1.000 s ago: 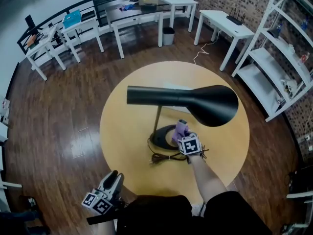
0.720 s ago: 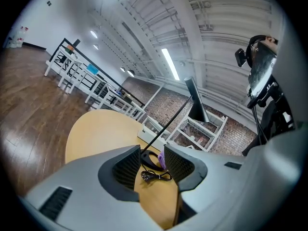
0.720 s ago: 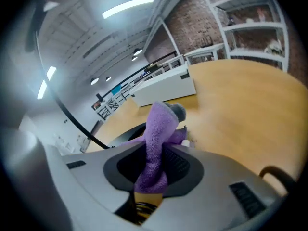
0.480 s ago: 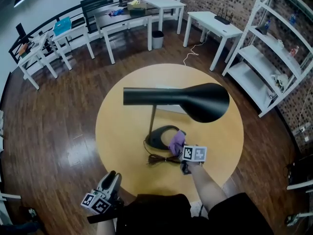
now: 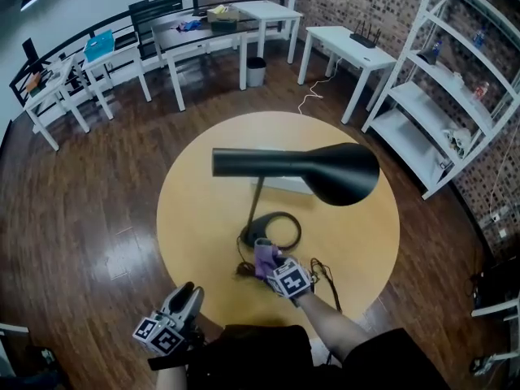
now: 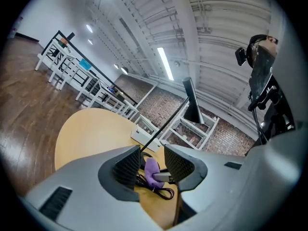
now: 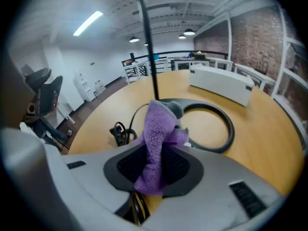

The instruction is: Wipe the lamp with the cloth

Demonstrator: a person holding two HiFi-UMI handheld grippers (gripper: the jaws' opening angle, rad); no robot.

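The black lamp stands on the round wooden table (image 5: 195, 218). Its long shade (image 5: 341, 173) reaches out level over the tabletop, and its ring base (image 5: 274, 229) lies flat below. My right gripper (image 5: 268, 260) hangs at the near edge of the base, shut on a purple cloth (image 5: 263, 253). In the right gripper view the cloth (image 7: 158, 143) droops between the pads, in front of the ring base (image 7: 219, 124) and the thin stem (image 7: 148, 42). My left gripper (image 5: 185, 303) waits off the table's near left edge; its jaws (image 6: 147, 161) stand open with nothing between them.
The lamp's dark cord (image 5: 244, 268) lies coiled by the base, close to my right gripper, and is also in the right gripper view as a cord bundle (image 7: 121, 131). A white box (image 5: 286, 185) rests on the table behind the stem. White desks and a shelf unit (image 5: 439, 96) ring the room.
My right gripper, still holding the cloth, has swung from the right side of the ring base to its near left side by the cord. The left gripper has stayed put.
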